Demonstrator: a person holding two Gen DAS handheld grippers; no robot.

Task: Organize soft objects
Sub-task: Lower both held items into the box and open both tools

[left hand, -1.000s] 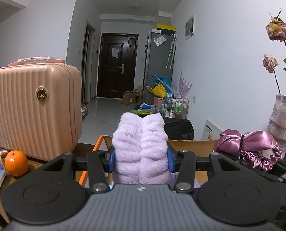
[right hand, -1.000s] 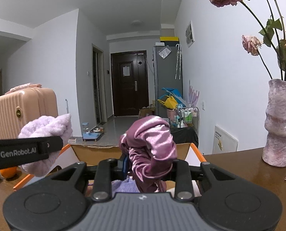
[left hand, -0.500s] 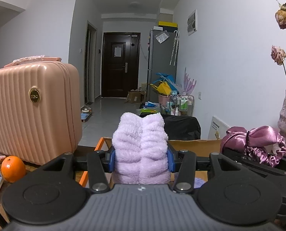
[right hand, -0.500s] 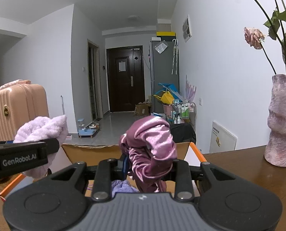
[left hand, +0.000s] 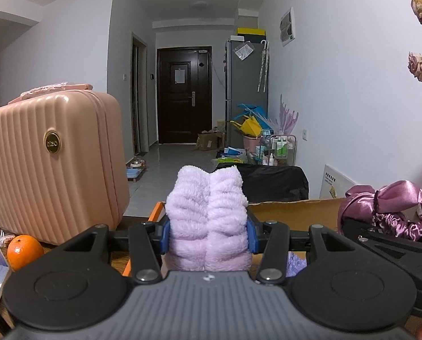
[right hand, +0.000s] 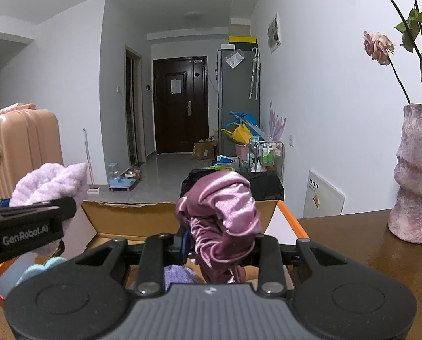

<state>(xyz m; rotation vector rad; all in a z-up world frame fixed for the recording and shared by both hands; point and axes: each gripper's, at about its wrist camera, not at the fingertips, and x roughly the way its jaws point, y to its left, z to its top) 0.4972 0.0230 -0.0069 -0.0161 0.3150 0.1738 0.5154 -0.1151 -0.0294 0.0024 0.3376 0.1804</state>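
A fluffy lilac plush cloth (left hand: 207, 221), folded into ribbed rolls, stands upright between the blue pads of the left gripper (left hand: 208, 233), whose jaws are clamped against both its sides. The right gripper (right hand: 221, 240) has its jaws closed on a bunched mauve satin scrunchie-like cloth (right hand: 222, 218), which bulges above the fingers and hangs in folds below them. Both loads sit over the open cardboard box with orange edges (right hand: 131, 216); just beneath the right jaws a crumpled violet fabric (right hand: 178, 276) lies inside it, and to the lower left of those jaws a pale blue soft item (right hand: 45, 266) lies there too. From the right wrist view the left gripper and its plush cloth appear to the left of the right jaws, and from the left wrist view the satin cloth shows to the right.

Compared with a second ago, both grips are unchanged, with each cloth seated the same way between its pads. The views have shifted a little: the ribbed pink hard-shell suitcase (left hand: 52, 164) to the left of the left jaws looks nearer and larger, the orange fruit (left hand: 25, 252) sits further right, and the mottled purple vase of dried roses (right hand: 415, 175) on the brown wooden table (right hand: 358, 243) has slid towards the right edge in both views.
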